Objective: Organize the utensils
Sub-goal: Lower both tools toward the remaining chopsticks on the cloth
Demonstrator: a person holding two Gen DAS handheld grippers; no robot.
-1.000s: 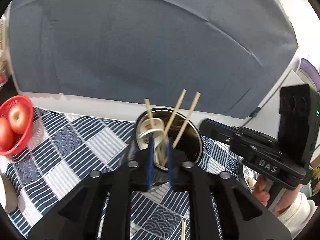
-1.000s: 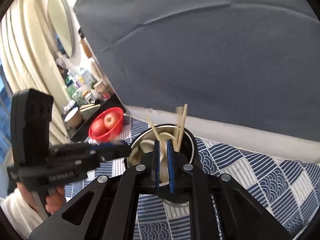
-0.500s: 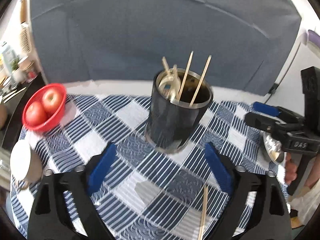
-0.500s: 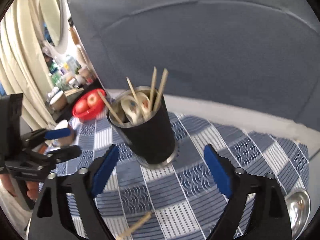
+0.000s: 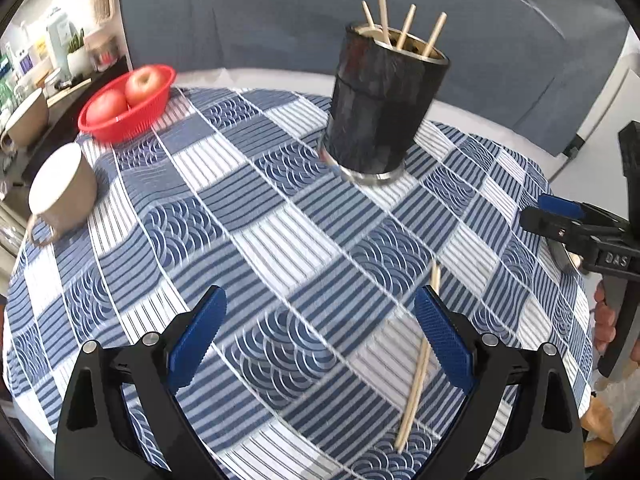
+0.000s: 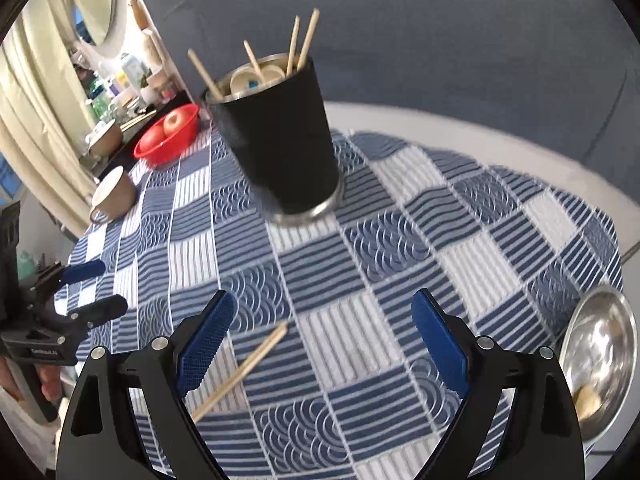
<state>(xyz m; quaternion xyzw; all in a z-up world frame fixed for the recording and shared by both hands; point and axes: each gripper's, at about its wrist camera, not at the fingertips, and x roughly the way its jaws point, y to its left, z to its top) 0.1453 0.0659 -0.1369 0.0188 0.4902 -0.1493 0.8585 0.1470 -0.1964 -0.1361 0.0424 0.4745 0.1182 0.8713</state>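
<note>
Right now both claws stand wide and empty, their jaws having just been opening with nothing between them: the left claw (image 5: 316, 336) and the right claw (image 6: 326, 332) hover over the desk (image 5: 256, 240), nearer the camera than the black holder (image 5: 380, 108). That holder stands upright with several chopsticks (image 5: 404, 26) and spoons (image 6: 256, 76) in it. One pair of loose chopsticks (image 5: 418, 364) lies flat on the cloth, well in front of the holder, just beside the left claw's right finger. I judge the risk is a thin stick rolling or slipping from wide pads, or a claw knocking the holder over.
</note>
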